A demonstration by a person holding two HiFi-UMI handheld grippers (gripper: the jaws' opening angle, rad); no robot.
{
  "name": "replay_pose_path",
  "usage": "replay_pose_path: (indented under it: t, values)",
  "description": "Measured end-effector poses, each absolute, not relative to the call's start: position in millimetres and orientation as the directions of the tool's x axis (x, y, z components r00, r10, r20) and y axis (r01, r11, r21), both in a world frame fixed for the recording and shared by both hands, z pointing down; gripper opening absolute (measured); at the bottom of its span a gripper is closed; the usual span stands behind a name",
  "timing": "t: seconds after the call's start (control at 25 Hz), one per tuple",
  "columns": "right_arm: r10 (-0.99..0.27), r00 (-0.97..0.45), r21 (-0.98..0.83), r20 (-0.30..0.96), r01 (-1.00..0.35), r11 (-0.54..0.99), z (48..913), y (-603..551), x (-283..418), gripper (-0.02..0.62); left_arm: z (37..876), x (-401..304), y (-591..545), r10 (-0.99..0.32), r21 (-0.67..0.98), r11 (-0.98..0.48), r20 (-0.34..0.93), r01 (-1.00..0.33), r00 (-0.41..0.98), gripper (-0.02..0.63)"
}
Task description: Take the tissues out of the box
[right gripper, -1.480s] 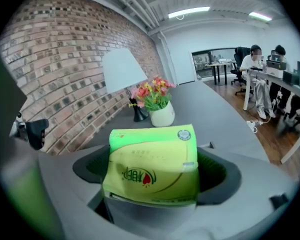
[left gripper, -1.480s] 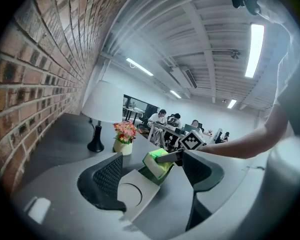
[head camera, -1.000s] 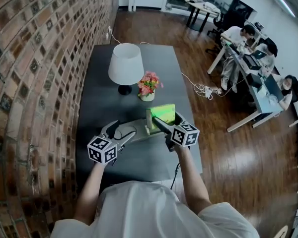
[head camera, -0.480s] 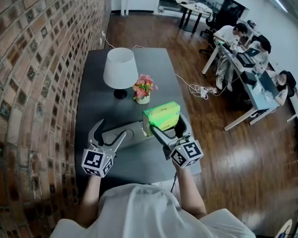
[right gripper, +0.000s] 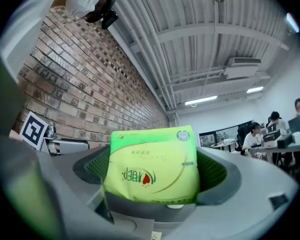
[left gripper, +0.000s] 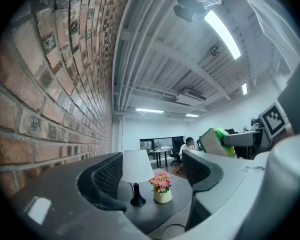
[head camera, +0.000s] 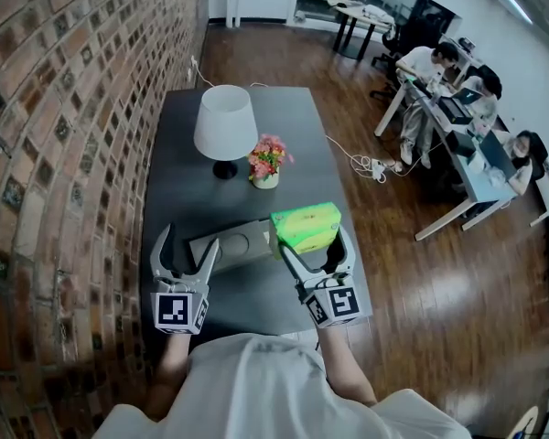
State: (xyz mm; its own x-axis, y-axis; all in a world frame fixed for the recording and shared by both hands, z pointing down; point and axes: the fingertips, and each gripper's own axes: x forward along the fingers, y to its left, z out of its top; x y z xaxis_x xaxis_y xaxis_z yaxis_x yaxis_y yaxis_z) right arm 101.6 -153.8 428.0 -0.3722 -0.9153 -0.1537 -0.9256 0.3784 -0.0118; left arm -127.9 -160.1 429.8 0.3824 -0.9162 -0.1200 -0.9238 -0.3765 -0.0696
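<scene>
Clamping the tissues: the right gripper [head camera: 313, 243] has its jaws pressed against both sides of a green tissue pack [head camera: 305, 224], which fills the gap between them.
Tissue pack: held up off the table, printed face toward the right gripper's camera, at the right end of the grey box [head camera: 242, 240] in the head view.
Left gripper [head camera: 190, 238]: jaws spread wide with nothing between them, raised near the left end of the box.
Table [head camera: 174, 163]: dark top, set along the brick wall [head camera: 64, 108] on the left.
Far end of table: a white-shaded lamp [head camera: 226, 122], with a small pot of flowers [head camera: 268, 160] just right of it.
Far right: people [head camera: 439, 71] seated at desks.
</scene>
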Motion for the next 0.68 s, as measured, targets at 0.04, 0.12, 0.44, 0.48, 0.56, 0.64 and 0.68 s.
replay_pose_path:
  t: [0.04, 0.12, 0.44, 0.48, 0.56, 0.64, 0.68]
  values:
    - [-0.913, -0.380, -0.017, -0.149, -0.922, 0.386, 429, -154, 101, 0.532, 432, -127, -160, -0.918, -0.066, -0.376, -0.112, -0.924, 0.381, 0.356]
    - [-0.910, -0.390, -0.011, -0.141, -0.918, 0.396, 430, -152, 99, 0.531, 438, -124, -159, -0.920, -0.059, -0.377, -0.091, -0.924, 0.381, 0.342]
    - [-0.898, -0.416, 0.009, -0.141, -0.908, 0.419, 429, -147, 98, 0.531, 436, -108, -154, -0.917, -0.038, -0.382, -0.105, -0.923, 0.384, 0.342]
    - [-0.897, -0.419, 0.005, -0.142, -0.906, 0.423, 429, -147, 100, 0.529, 436, -105, -153, -0.918, -0.037, -0.381, -0.106, -0.924, 0.383, 0.342]
    - [-0.894, -0.425, 0.000, -0.145, -0.903, 0.429, 429, -147, 104, 0.529, 435, -100, -150, -0.919, -0.038, -0.378, -0.107, -0.925, 0.380, 0.342]
    - [-0.891, -0.431, 0.000, -0.144, -0.900, 0.435, 428, -146, 108, 0.529, 435, -95, -148, -0.920, -0.040, -0.374, -0.106, -0.926, 0.376, 0.342]
    - [-0.890, -0.434, 0.000, -0.143, -0.899, 0.438, 428, -146, 110, 0.529, 435, -92, -146, -0.921, -0.042, -0.372, -0.105, -0.927, 0.375, 0.342]
